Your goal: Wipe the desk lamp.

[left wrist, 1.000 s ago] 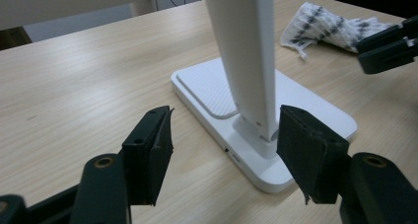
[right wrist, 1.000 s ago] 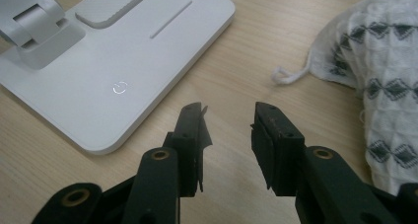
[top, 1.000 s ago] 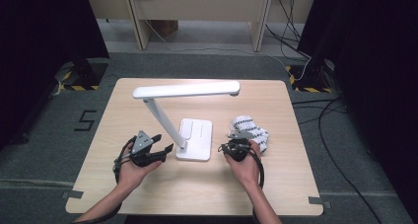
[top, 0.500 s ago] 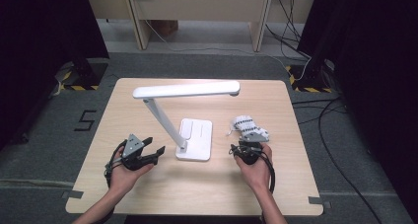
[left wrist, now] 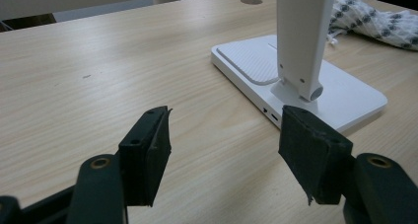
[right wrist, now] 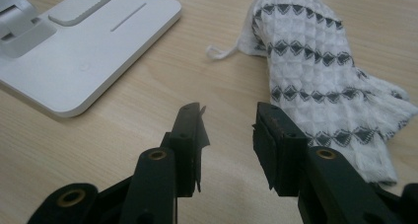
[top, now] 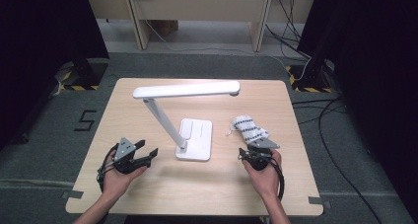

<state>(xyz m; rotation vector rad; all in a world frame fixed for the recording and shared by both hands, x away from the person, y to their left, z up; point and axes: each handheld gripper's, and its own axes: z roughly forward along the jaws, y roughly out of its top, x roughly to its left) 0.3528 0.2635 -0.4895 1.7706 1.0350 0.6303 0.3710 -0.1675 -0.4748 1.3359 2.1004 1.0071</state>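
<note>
We hover both grippers, left gripper (top: pixel 148 154) and right gripper (top: pixel 252 153), jaws apart and empty, near the cloth (right wrist: pixel 320 81); next we likely pinch its edge.

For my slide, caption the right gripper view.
Open right gripper just short of a patterned white cloth, desk lamp base alongside.

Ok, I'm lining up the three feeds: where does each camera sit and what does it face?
High view: above the person's side, looking down on table, lamp, both hands.
Left gripper view: rides the left gripper, facing the lamp base; its open fingers show.
Right gripper view: rides the right gripper, facing the patterned cloth; open fingers show.
All share lamp base and cloth.
</note>
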